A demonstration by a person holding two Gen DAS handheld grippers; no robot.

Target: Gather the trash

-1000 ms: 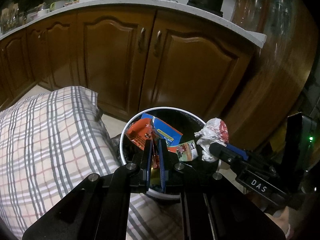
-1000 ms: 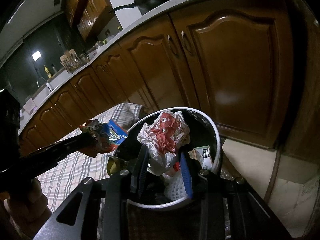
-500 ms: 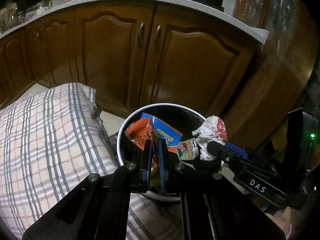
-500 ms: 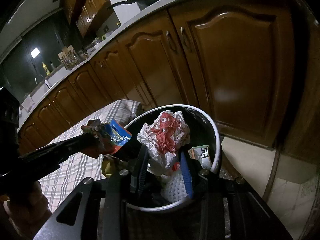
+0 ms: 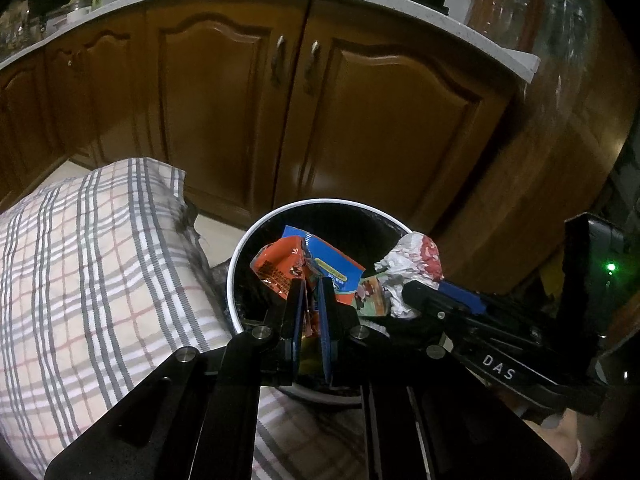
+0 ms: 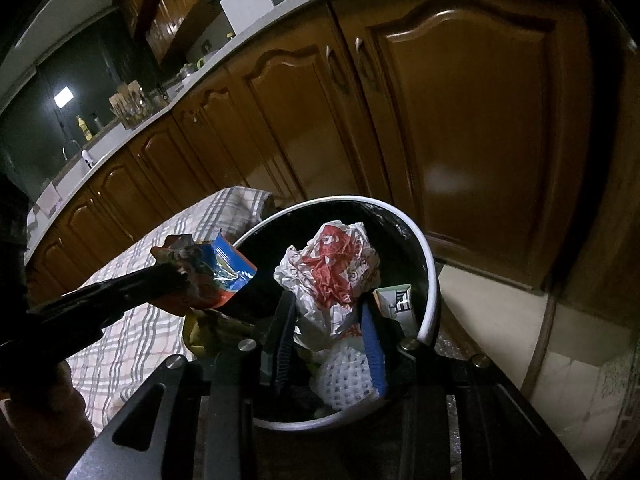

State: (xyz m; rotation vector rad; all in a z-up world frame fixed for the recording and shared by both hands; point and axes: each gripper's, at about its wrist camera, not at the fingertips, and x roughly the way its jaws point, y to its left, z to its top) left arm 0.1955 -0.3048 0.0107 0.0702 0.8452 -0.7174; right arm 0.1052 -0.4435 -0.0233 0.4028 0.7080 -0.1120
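Inside white-rimmed bin: small carton, beneath held wrappers and crumpled bag.

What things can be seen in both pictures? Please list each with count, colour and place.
trash bin: one, white rim, black inside, on floor before cabinets
snack wrapper: one, orange and blue, in left gripper over bin
crumpled paper: one, white and red, in right gripper over bin
small carton: one, white and green, inside bin
checked cloth: one, white, grey, pink, left of bin
cabinets: several doors, brown, behind bin
left gripper: one, black, shut on wrapper
right gripper: one, black, shut on paper
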